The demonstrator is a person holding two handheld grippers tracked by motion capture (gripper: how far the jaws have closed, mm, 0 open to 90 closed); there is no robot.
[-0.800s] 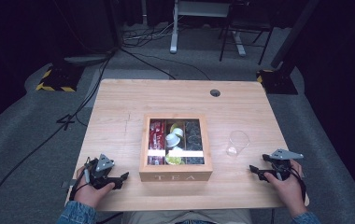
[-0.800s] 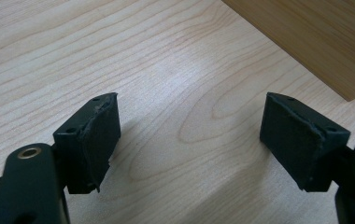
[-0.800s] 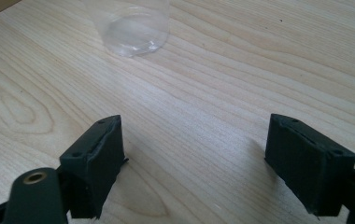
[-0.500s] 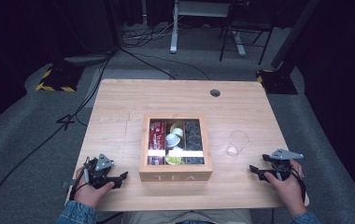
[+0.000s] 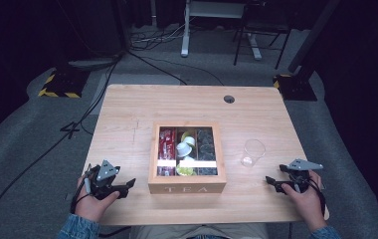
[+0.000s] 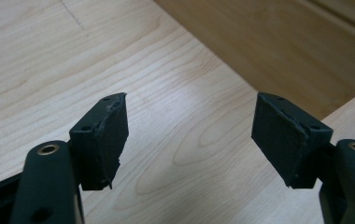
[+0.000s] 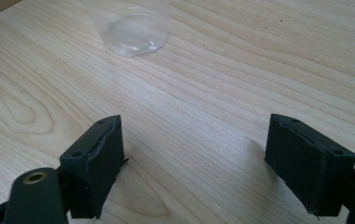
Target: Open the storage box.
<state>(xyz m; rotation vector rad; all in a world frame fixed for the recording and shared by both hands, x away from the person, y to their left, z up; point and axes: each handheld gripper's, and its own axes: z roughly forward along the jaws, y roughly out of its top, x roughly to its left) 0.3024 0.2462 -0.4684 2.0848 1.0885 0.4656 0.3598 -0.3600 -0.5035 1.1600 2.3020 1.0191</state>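
A wooden tea box [image 5: 187, 188] marked TEA stands in the middle of the table, its glass lid closed over red packets, pale capsules and dark sachets. A clear plastic cup [image 5: 253, 152] stands upright to its right; its base shows at the top of the right gripper view [image 7: 133, 29]. My left gripper [image 5: 126, 186] rests on the table near the front left corner, jaws open and empty, pointing toward the box wall [image 6: 278, 42]. My right gripper [image 5: 272, 182] lies near the front right edge, also open with nothing between its pads [image 7: 102, 163].
The light wooden table [image 5: 127, 114] has a round cable hole [image 5: 229, 99] at the back right. Cables, a yellow-black striped base [image 5: 57, 84] and desk legs stand on the grey floor behind. Bare tabletop lies left and behind the box.
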